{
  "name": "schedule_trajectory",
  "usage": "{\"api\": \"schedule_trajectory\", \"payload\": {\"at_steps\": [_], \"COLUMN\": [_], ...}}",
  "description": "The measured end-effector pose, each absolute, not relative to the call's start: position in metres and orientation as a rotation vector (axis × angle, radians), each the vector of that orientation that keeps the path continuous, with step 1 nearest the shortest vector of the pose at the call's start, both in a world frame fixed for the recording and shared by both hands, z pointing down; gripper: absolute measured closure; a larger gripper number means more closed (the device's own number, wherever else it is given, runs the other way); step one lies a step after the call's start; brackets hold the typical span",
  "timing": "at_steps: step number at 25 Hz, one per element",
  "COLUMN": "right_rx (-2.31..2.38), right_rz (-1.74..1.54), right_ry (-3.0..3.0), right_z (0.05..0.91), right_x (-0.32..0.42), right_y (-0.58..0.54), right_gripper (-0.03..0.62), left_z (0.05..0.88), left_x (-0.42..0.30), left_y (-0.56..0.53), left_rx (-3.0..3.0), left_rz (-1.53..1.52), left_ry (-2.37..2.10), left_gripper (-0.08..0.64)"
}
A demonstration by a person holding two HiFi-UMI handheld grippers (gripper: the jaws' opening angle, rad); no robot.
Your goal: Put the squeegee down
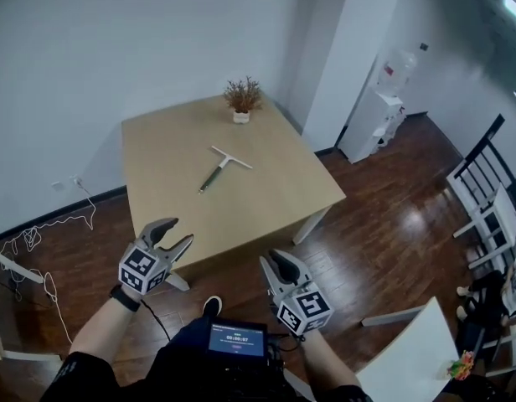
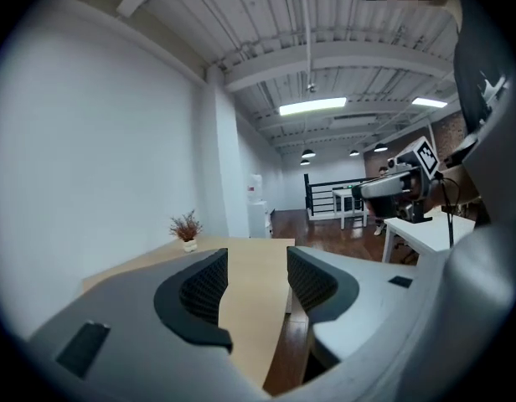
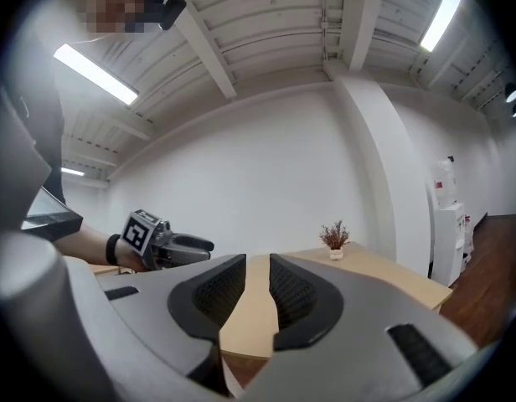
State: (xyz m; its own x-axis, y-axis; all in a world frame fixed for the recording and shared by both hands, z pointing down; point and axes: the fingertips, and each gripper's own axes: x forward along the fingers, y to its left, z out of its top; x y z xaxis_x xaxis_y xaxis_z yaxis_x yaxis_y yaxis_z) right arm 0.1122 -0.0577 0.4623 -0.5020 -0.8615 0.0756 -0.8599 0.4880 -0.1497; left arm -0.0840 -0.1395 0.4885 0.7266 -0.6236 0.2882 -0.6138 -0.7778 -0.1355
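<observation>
The squeegee (image 1: 222,167) lies flat on the wooden table (image 1: 157,157), its white blade toward the far side and its dark handle pointing toward me. Neither gripper touches it, and neither gripper view shows it. My left gripper (image 1: 178,234) hovers in front of the table's near edge, jaws open and empty; in its own view (image 2: 258,262) only tabletop shows between the pads. My right gripper (image 1: 276,264) hangs over the floor off the table's near right corner, jaws narrowly open with nothing between them (image 3: 258,266). Each gripper also appears in the other's view, the right gripper (image 2: 394,183) and the left gripper (image 3: 181,245).
A small potted plant (image 1: 242,99) stands at the table's far edge. A white shelf unit (image 1: 382,115) stands by the pillar. Dark chairs (image 1: 484,182) and a white table (image 1: 409,350) are at the right. Cables (image 1: 40,241) trail on the floor at the left.
</observation>
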Motion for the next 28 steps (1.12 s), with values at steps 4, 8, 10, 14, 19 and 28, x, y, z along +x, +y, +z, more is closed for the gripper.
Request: {"api": "schedule_trajectory", "payload": {"at_steps": [4, 8, 10, 14, 19, 28], "right_rx": [-1.557, -1.56, -1.551, -1.548, -1.587, -1.678], "right_rz": [-0.29, -0.304, -0.343, -0.433, -0.459, -0.399], "right_ry": [2.691, 2.688, 2.707, 2.704, 2.7, 2.693], "right_z": [0.465, 0.471, 0.472, 0.483, 0.485, 0.487], "right_x": [0.106, 0.09, 0.075, 0.05, 0.028, 0.014], "right_y": [-0.032, -0.015, -0.007, 0.0, 0.002, 0.0], "right_gripper": [0.48, 0.48, 0.48, 0.482, 0.483, 0.486], "left_z": [0.493, 0.496, 0.49, 0.481, 0.49, 0.49], "left_x": [-0.093, -0.097, -0.096, -0.106, -0.142, -0.163], "left_y": [-0.076, -0.035, -0.02, -0.009, -0.007, -0.01], "left_rx": [-2.929, -2.987, -3.015, -3.057, -3.058, -3.107], "left_rz": [-0.45, -0.412, -0.382, -0.335, -0.348, -0.315], "left_ry": [1.078, 1.057, 1.044, 1.041, 1.024, 1.023], "left_gripper": [0.328, 0.328, 0.328, 0.328, 0.328, 0.328]}}
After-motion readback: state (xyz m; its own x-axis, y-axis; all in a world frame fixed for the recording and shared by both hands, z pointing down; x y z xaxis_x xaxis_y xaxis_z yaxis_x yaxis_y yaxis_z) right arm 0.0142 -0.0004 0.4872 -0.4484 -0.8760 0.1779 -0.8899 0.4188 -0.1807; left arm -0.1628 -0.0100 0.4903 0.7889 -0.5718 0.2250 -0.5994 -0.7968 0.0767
